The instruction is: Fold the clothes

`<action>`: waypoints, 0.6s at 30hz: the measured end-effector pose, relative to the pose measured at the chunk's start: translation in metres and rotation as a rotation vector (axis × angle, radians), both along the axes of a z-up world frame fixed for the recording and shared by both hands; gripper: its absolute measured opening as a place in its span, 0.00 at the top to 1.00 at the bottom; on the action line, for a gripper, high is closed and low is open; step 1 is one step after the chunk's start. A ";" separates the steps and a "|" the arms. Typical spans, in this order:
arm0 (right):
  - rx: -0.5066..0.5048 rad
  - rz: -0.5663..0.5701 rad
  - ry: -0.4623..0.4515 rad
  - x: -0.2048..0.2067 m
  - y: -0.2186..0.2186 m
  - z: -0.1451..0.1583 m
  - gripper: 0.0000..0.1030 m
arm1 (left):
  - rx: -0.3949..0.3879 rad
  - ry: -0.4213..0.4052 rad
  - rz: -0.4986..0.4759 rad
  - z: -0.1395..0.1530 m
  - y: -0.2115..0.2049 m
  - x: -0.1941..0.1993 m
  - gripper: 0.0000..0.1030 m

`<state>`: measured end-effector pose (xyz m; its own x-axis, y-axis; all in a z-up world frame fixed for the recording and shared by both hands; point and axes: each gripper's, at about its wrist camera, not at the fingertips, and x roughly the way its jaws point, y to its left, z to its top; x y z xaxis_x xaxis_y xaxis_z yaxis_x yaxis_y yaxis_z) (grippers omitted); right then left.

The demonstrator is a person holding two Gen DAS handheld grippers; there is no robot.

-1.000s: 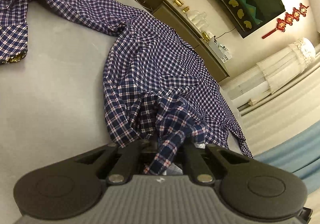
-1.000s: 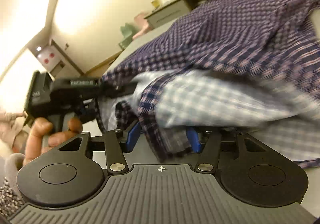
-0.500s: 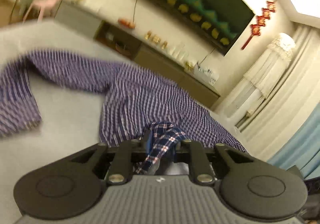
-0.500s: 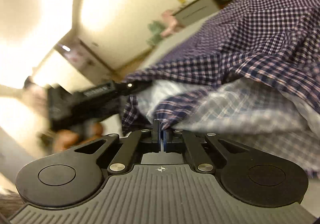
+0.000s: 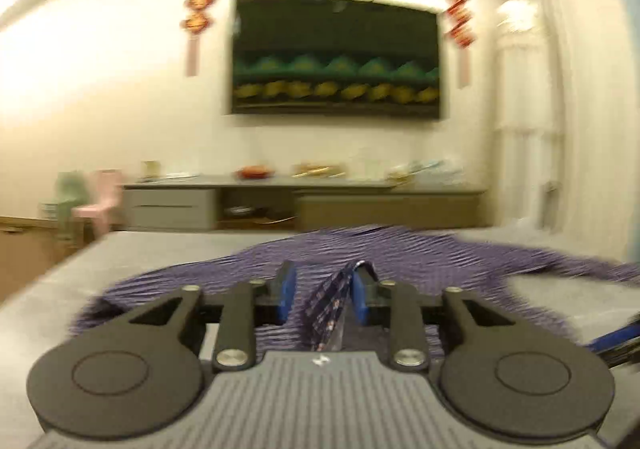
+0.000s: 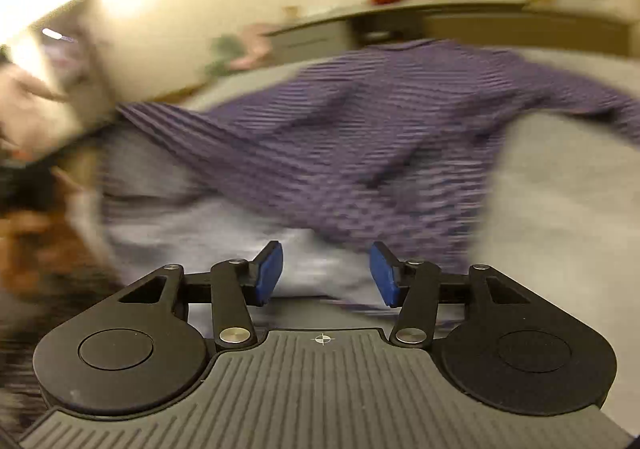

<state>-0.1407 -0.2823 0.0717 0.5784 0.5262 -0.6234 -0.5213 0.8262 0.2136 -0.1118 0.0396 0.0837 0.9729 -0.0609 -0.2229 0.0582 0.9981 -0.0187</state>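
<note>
Shirt spread on the grey bench, folding barely begun

The plaid shirt (image 6: 360, 137) lies loosely across the grey bench (image 6: 560, 209), its sleeves flung out to the sides and no neat fold visible, so most of the folding looks left to do. The left tool (image 5: 320, 297) has its jaws opening, with a strip of shirt hem lying against one blue pad, no longer pinched. The right tool (image 6: 326, 273) is also opening, nothing between its pads, the cloth just beyond them.
</note>
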 end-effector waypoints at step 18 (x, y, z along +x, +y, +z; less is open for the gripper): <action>-0.112 0.313 -0.126 -0.050 0.030 0.018 1.00 | -0.115 0.142 0.207 -0.012 0.035 0.008 0.58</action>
